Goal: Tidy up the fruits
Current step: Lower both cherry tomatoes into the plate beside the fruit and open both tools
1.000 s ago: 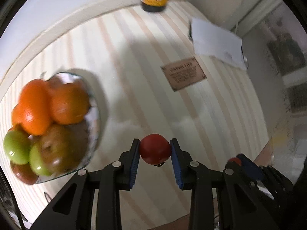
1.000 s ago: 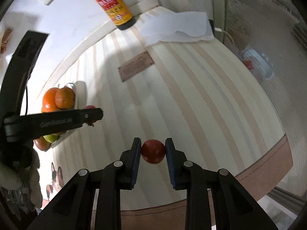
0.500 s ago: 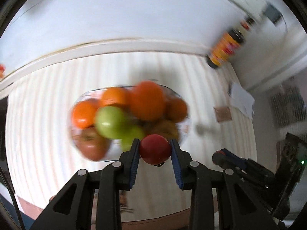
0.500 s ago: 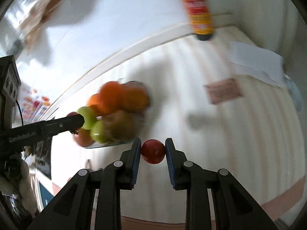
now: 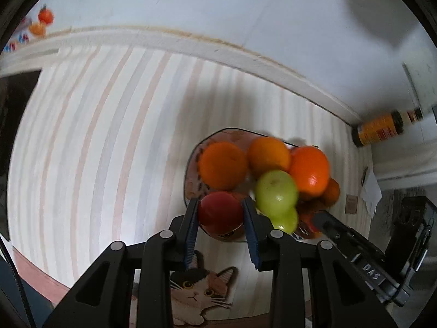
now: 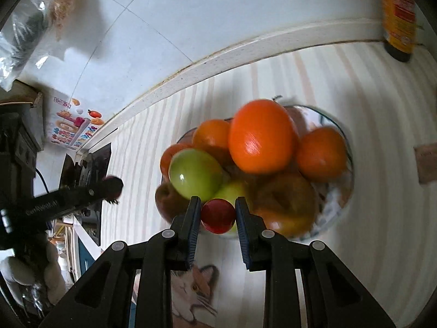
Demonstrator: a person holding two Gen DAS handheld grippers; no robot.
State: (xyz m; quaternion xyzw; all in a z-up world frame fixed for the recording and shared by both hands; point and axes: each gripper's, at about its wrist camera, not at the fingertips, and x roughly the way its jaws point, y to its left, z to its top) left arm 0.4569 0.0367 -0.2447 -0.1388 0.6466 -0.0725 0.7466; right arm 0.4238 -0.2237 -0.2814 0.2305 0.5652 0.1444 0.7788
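My left gripper (image 5: pixel 220 202) is shut on a small red fruit (image 5: pixel 221 214), held just over the near rim of the glass fruit bowl (image 5: pixel 189 172). The bowl is heaped with oranges (image 5: pixel 222 165) and green apples (image 5: pixel 275 194). My right gripper (image 6: pixel 217 200) is shut on another small red fruit (image 6: pixel 218 216), above the near side of the same bowl (image 6: pixel 346 201), close to a green apple (image 6: pixel 195 175) and a large orange (image 6: pixel 262 136). The left gripper's finger (image 6: pixel 82 195) shows at the left of the right wrist view, off the bowl's left side.
The bowl stands on a striped tablecloth (image 5: pixel 95 150) near a white wall. A sauce bottle (image 6: pixel 397 13) is at the back right corner. A cat-picture mat (image 5: pixel 196 292) lies at the near edge. White paper (image 5: pixel 371 194) and a brown card (image 6: pixel 426 161) lie to the right.
Both grippers have swept across the table from the open striped area to the fruit bowl, each still shut on its red fruit. The bowl now lies right ahead of both.
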